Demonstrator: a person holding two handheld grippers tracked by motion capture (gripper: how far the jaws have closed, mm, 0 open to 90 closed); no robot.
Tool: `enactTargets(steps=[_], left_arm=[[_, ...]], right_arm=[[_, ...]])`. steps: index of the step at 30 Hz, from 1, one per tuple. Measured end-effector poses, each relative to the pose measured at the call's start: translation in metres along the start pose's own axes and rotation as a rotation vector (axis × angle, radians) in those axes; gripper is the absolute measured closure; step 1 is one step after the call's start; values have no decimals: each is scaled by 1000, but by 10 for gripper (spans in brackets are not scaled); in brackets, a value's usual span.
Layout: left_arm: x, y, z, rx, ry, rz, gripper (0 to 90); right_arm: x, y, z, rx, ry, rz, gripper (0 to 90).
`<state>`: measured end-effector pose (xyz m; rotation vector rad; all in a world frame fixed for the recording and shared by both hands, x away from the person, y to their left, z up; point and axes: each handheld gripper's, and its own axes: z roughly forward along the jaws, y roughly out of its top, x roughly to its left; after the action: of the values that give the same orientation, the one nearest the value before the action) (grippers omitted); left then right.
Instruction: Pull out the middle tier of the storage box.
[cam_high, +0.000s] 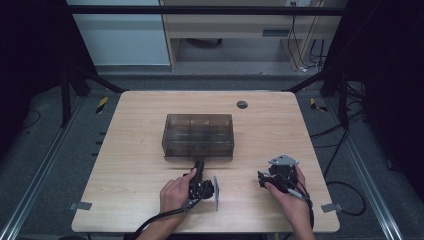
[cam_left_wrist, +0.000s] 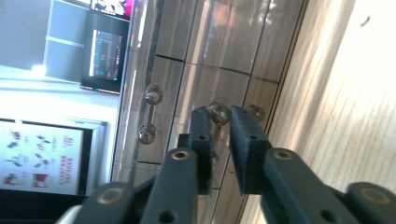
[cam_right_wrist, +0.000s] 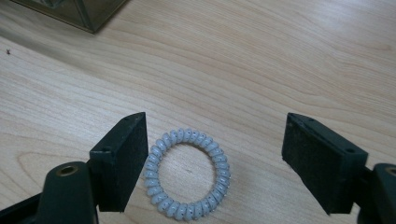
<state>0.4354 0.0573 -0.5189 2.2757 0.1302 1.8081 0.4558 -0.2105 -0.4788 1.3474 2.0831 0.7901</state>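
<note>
One smoked-clear compartment box (cam_high: 198, 136) sits near the middle of the desk (cam_high: 140, 165), its lid divided into six cells, three across and two deep. Two small metal handle bars with ball ends show in the left gripper view: one (cam_left_wrist: 150, 113) stands free, away from the jaws, and the other (cam_left_wrist: 218, 112) lies between the jaw tips. One pale grey spiral hair tie (cam_right_wrist: 188, 173) lies flat on the bare wood, well apart from the box, only a corner of which shows in the right gripper view.

The left gripper (cam_high: 199, 167) reaches forward to the box's near wall at its middle. Its jaws stand narrow, one on each side of the handle knob; whether the pads actually press on it cannot be told, as a slim gap seems to show.

The right gripper (cam_high: 272, 179) rests over the right part of the desk, near the front. Its jaws are spread wide and released, straddling the hair tie: one pad is just beside the ring's edge, perhaps touching it, the other well apart from it.

One round cable hole (cam_high: 242, 104) sits near the far edge. The box keeps clear of all four desk edges, with open wood to its left, right and behind. Bare wood also lies between the two hands.
</note>
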Motion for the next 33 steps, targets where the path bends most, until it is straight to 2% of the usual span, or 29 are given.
enactTargets(steps=[4,6,8,10,11,13,18,25,33], left_arm=[[7,0,-5,-19,-31,-55,661],[11,1,-8,-23,-58,-81,638],[17,0,-9,-31,-105,-124,609],[21,-1,-11,-34,-129,-137,591],[23,-2,-12,-41,-158,-155,582],[27,-4,-13,-43,-189,-165,569],[35,-9,-12,-35,-247,-194,527],[47,-24,-14,-43,-267,-220,492],[64,-55,-22,-29,-269,-248,470]], right_arm=[[2,1,0,-7,9,-4,218],[3,3,-1,-13,16,-11,219],[4,4,-1,-17,20,-18,221],[5,6,-1,-17,25,-26,225],[6,6,0,-17,26,-29,227],[8,7,0,-19,34,-34,234],[11,9,1,-20,48,-56,250],[13,9,0,-13,51,-67,268],[21,13,0,-13,75,-100,303]])
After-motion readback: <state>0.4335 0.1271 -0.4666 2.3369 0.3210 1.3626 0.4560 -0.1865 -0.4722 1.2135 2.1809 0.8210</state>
